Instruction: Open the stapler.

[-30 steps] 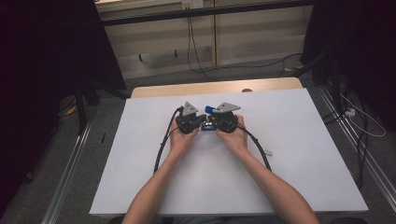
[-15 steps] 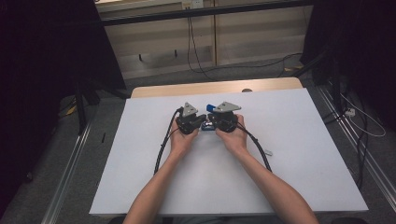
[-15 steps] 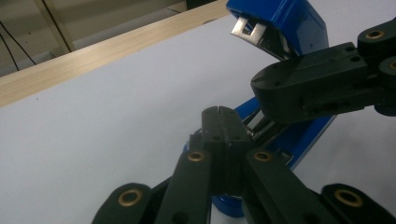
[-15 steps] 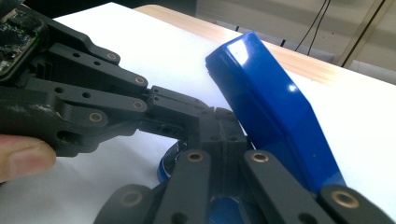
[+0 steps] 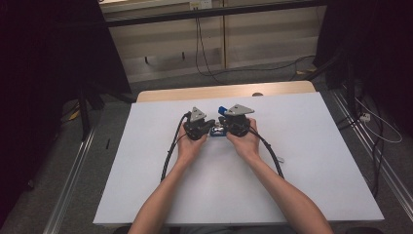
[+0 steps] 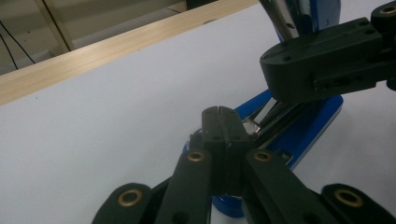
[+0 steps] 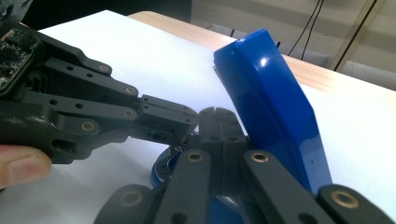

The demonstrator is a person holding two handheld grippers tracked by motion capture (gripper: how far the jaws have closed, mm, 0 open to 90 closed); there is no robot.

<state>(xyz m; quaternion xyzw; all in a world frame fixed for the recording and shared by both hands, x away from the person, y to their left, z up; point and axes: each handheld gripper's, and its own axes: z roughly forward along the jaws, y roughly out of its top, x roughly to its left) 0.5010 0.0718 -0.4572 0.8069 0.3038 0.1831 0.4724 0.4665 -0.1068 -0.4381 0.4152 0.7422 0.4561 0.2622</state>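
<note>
A blue stapler (image 5: 220, 131) lies hinged open at the middle of the white table. Its blue top arm (image 7: 268, 102) stands tilted up, and its base (image 6: 308, 126) with the metal magazine lies flat. My left gripper (image 5: 209, 128) comes in from the left and my right gripper (image 5: 224, 126) from the right, their tips meeting over the base. In the left gripper view my jaws (image 6: 218, 113) are pressed together beside the metal magazine, with the right gripper (image 6: 327, 60) just above. In the right gripper view my jaws (image 7: 218, 113) are also together, next to the left gripper's fingertips (image 7: 166, 122).
The white table cover (image 5: 316, 161) leaves a strip of wooden tabletop (image 5: 272, 89) bare at the far edge. Black cables (image 5: 169, 156) trail from both grippers toward the person. Dark curtains and floor rails flank the table.
</note>
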